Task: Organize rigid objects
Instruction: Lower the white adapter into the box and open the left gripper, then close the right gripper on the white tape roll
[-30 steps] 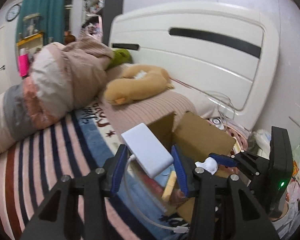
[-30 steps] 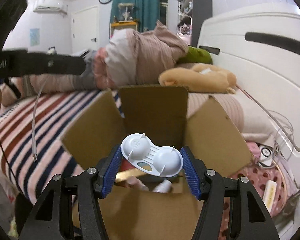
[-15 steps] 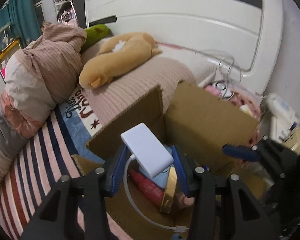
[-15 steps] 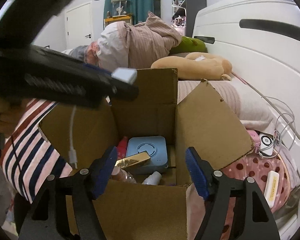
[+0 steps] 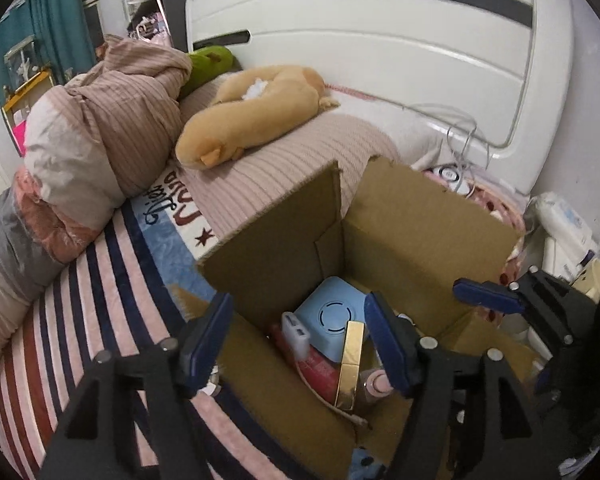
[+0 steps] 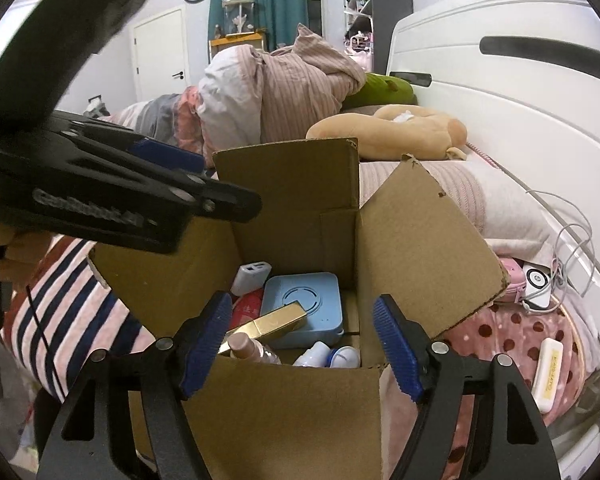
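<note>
An open cardboard box [image 5: 420, 224] [image 6: 416, 256] stands on the bed. Inside lie a white power bank [image 5: 297, 334] [image 6: 252, 278], a light blue square device [image 5: 332, 316] [image 6: 304, 304], a gold bar-shaped box [image 5: 350, 364] [image 6: 276, 322], a red packet [image 5: 316, 364], a pink bottle [image 6: 248, 348] and a white-blue item [image 6: 332, 356]. My left gripper [image 5: 300, 340] is open and empty above the box. My right gripper [image 6: 298, 344] is open and empty over the box's near wall. The left gripper's side shows in the right wrist view [image 6: 112, 196].
A striped blanket [image 5: 100, 280] covers the bed. A bundled quilt [image 5: 108, 120] and a tan plush pillow [image 5: 252, 112] lie behind the box. The white headboard [image 5: 380, 40] is at the back. White cables [image 6: 568, 248], a small white device [image 6: 538, 284] and a polka-dot cloth [image 6: 500, 332] lie to the right.
My left gripper opened and let go of the white power bank, which now lies in the box. My right gripper, which dropped the white double-dome item earlier, stays open.
</note>
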`<action>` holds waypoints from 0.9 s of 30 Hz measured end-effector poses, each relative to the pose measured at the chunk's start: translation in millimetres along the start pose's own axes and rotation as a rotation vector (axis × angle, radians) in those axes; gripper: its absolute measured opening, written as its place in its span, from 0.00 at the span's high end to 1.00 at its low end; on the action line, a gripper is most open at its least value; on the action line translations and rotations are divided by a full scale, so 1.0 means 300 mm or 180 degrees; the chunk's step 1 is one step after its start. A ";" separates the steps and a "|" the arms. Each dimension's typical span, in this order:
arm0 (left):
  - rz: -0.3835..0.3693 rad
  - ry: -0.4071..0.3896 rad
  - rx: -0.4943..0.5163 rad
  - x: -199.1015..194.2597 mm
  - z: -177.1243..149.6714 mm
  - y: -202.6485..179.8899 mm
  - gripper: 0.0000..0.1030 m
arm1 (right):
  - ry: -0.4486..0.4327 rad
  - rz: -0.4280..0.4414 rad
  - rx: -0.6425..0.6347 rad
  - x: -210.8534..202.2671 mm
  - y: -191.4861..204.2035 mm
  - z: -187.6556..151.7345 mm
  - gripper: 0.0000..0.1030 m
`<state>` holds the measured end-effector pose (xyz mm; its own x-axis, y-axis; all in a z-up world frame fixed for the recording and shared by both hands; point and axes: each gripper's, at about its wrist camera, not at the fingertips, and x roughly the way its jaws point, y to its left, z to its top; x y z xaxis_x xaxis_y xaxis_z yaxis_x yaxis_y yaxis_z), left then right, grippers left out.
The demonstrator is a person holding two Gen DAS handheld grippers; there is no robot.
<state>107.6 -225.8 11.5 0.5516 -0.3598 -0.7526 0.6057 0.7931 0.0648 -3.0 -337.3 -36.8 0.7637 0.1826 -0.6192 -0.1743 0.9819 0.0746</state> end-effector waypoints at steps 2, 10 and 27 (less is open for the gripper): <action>-0.0035 -0.0116 -0.0083 -0.050 -0.009 0.026 0.36 | -0.0041 0.0004 0.0002 -0.014 0.016 0.012 0.31; 0.0151 -0.0622 -0.0652 -0.294 -0.151 0.268 0.29 | -0.0388 0.0366 -0.0187 -0.096 0.182 0.111 0.31; 0.0398 -0.0556 -0.1623 -0.271 -0.666 0.686 0.25 | 0.0311 0.0880 -0.0641 0.272 0.648 0.051 0.31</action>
<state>72.7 64.8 -45.1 0.7148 -0.2892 -0.6367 0.1988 0.9569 -0.2115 34.8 -130.8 -60.9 0.6093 0.4247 -0.6696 -0.4925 0.8645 0.1001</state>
